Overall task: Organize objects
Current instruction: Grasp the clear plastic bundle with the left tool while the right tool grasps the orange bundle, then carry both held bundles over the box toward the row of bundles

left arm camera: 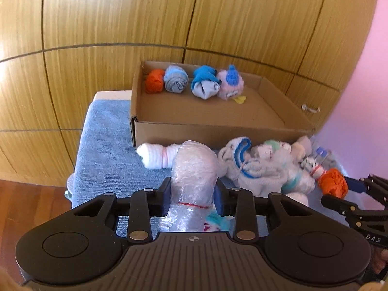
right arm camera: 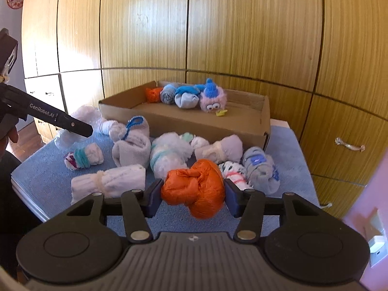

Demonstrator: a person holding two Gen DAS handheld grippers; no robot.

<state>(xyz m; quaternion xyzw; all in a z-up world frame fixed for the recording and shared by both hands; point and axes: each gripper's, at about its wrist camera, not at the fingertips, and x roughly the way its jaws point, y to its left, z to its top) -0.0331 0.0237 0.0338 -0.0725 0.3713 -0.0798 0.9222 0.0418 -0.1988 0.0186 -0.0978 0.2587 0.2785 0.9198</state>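
Note:
In the left wrist view my left gripper (left arm camera: 192, 194) is shut on a clear plastic-wrapped bundle (left arm camera: 194, 167) tied with a red band, just in front of the cardboard box (left arm camera: 218, 132). Inside the box, along its far wall, lie an orange bundle (left arm camera: 154, 80), a grey sock roll (left arm camera: 175, 81), a blue sock roll (left arm camera: 205, 84) and a pink fuzzy toy (left arm camera: 230, 82). In the right wrist view my right gripper (right arm camera: 194, 191) is shut on an orange bundle (right arm camera: 194, 184), both pads pressing its sides. Several sock rolls (right arm camera: 131, 145) lie on the blue towel (right arm camera: 286, 145) around it.
Wooden cupboard doors (right arm camera: 242, 36) with metal handles (right arm camera: 349, 145) stand close behind the box. A pink wall (left arm camera: 363, 97) borders the right side. The towel-covered table drops to wooden floor (left arm camera: 29, 201) on the left. A white sock roll (left arm camera: 155, 156) lies against the box front.

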